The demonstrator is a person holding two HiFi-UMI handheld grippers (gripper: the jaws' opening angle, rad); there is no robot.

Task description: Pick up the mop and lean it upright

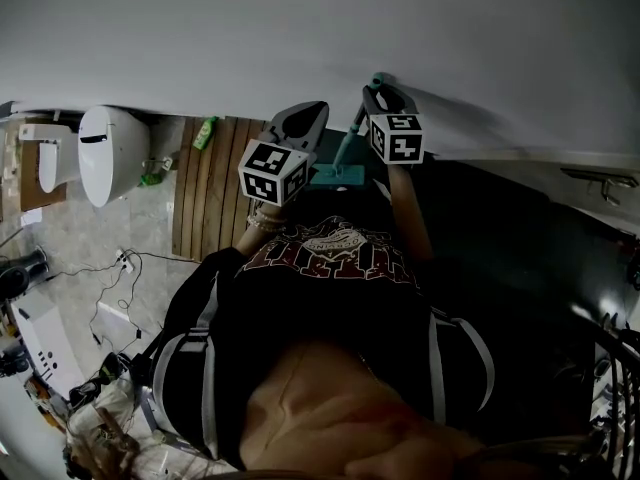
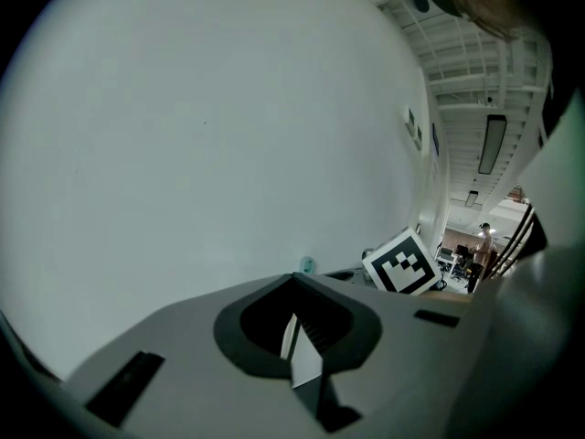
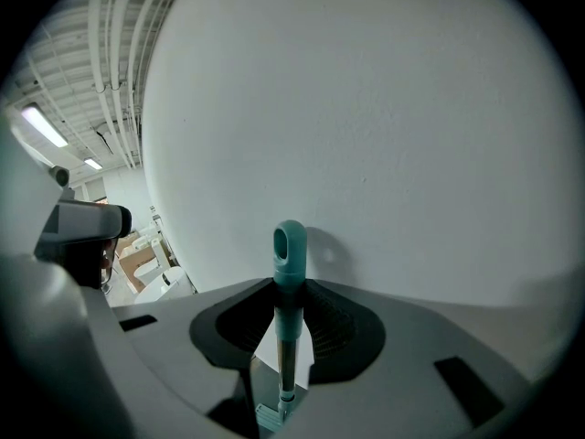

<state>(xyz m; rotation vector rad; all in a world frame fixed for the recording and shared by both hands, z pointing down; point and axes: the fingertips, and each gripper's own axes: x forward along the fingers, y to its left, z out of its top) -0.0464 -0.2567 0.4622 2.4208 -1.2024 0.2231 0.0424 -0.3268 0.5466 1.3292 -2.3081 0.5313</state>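
Closest in, a dark printed shirt (image 1: 330,298) filling the lower middle of the head view, both forearms (image 1: 405,213) reaching forward from it toward the wall (image 1: 300,28). Next out, the left tool (image 1: 308,115), marker cube (image 1: 272,171) on top, just left of the mop (image 3: 289,277). Jaws a little apart in the left gripper view, a thin wedge of light between them and nothing gripped: released. Beside it, the right tool (image 1: 383,93), likewise released: jaws standing wide, the mop upright between them, thin handle in the middle of the gap, neither pad pressing on it. Teal grip and hanging loop (image 3: 290,240) rising past the jaw tips, close against the white wall, the loop's shadow just to the right. Cannot tell whether loop and wall touch. Lower down, the teal mop head (image 1: 335,175) flat on the floor (image 1: 80,238) at the foot of the wall, between the two marker cubes in the head view. Off to the left, wooden slats (image 1: 215,193) on the floor, a green bottle (image 1: 205,133) at their far end by the wall, then a white toilet (image 1: 110,153). Nearer on that side, loose cables (image 1: 120,268) trailing over the floor. Farthest off, in the left gripper view, past the right tool's marker cube, a lit hall (image 2: 457,256) with a person (image 2: 483,238) standing.
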